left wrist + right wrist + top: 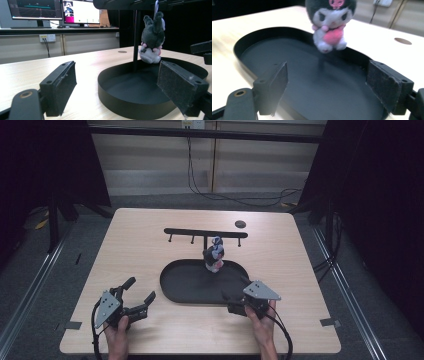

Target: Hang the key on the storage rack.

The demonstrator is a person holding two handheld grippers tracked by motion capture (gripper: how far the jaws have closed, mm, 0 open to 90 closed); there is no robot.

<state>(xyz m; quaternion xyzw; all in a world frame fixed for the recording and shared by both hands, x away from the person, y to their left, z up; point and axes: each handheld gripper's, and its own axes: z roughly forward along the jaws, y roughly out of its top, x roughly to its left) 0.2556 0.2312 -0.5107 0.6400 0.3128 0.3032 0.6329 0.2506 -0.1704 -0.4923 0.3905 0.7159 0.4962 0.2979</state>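
A small plush toy (215, 254) with dark ears, a white face and a pink front hangs from a hook on a black T-shaped rack (205, 233). The rack's post rises from a black oval tray (172, 287) at mid-table. My left gripper (140, 289) rests open on the table left of the tray. In the left gripper view, the left gripper (120, 75) has the plush's back (151, 40) ahead above the tray wall (117, 102). My right gripper (235, 288) is open at the tray's near right rim. In the right gripper view, the right gripper (329, 82) faces the plush (330, 25) over the tray floor (312, 75).
A small dark round disc (240, 224) lies on the table behind the rack's right end. Bare wood surrounds the tray on all sides. Monitors (57, 10) stand on a desk beyond the table, and cables (240, 197) run across the floor behind it.
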